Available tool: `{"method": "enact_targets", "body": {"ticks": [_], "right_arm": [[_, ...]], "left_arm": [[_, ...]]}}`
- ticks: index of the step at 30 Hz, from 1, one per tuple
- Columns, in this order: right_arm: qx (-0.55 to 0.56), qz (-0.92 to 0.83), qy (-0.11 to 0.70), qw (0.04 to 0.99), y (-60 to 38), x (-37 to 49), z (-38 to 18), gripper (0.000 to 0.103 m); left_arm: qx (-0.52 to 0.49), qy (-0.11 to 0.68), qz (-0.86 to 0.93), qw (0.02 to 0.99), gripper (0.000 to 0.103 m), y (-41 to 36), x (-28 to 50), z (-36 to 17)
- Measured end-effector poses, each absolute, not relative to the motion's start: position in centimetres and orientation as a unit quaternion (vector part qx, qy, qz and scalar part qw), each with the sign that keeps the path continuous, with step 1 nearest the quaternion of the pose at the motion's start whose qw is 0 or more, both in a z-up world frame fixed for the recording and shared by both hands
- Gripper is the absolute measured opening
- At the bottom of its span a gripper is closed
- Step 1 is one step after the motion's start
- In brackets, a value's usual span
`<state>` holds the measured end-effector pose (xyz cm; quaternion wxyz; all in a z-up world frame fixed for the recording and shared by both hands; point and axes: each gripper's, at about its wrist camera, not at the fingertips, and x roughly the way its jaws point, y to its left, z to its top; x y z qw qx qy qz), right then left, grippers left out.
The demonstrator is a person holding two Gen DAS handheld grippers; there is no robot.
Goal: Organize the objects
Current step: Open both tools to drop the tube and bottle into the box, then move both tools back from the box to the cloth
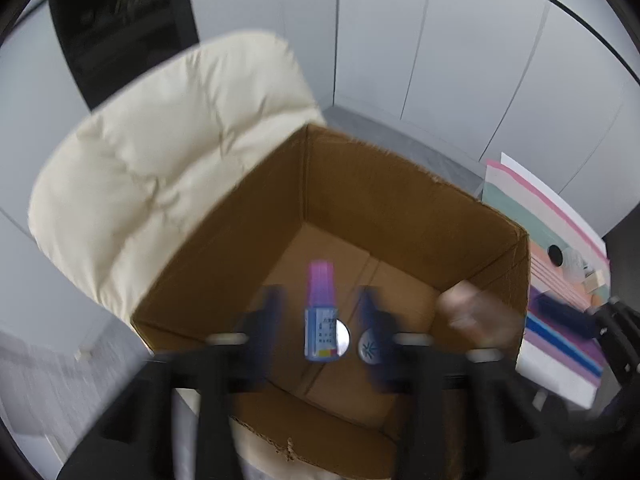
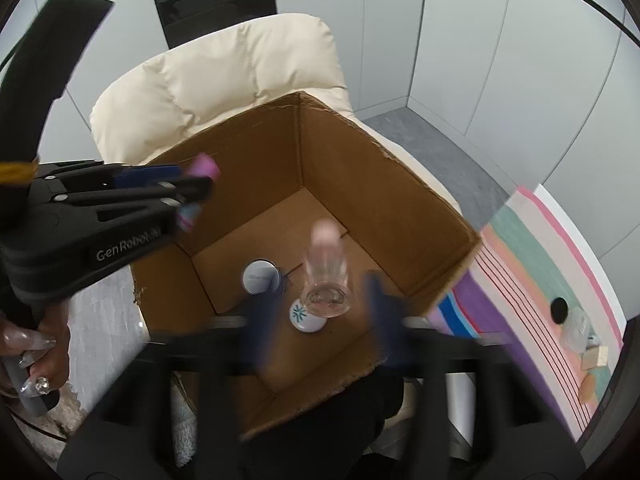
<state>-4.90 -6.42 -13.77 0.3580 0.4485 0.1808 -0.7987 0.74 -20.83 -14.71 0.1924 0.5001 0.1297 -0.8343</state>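
Two bottles over the box, fingers spread wide around each, neither gripped.
Left bottle light, slick plastic; right bottle clear, slippery — take both mid-body.

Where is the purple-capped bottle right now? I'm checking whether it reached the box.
Left wrist view: the purple-capped bottle is mid-frame between the open left tongs, over the cardboard box, above two round tins.

Home room, cream padded chair, striped rug
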Motion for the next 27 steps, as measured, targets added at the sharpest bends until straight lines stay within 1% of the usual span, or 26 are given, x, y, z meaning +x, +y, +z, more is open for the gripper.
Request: {"method": "enact_targets", "body": {"ticks": [1, 4, 7, 13, 20, 27], "right_arm": [[0.446, -0.803, 0.179, 0.352, -6.4, -5.0, -13.8, 0.103], [0.448, -0.805, 0.174, 0.349, -6.3, -5.3, -14.0, 0.103], [0.461, -0.801, 0.16, 0.347, -5.6, -6.0, -14.3, 0.103], [0.473, -0.803, 0.14, 0.334, -4.3, -7.0, -14.2, 0.103], [0.471, -0.811, 0.12, 0.324, -3.4, -7.5, -13.2, 0.103], [0.468, -0.822, 0.101, 0.309, -2.3, -6.9, -11.5, 0.103]], "left_arm": [[0.504, 0.147, -0.829, 0.194, 0.092, -21.4, 0.9, -14.9], [0.5, 0.166, -0.828, 0.193, 0.092, -22.2, 1.3, -14.8], [0.497, 0.152, -0.83, 0.205, 0.092, -22.1, 1.4, -14.6], [0.505, 0.149, -0.828, 0.194, 0.092, -21.7, 1.2, -14.8], [0.502, 0.142, -0.832, 0.191, 0.092, -21.4, 1.3, -14.5], [0.495, 0.154, -0.839, 0.167, 0.092, -20.7, 2.6, -13.9]]}}
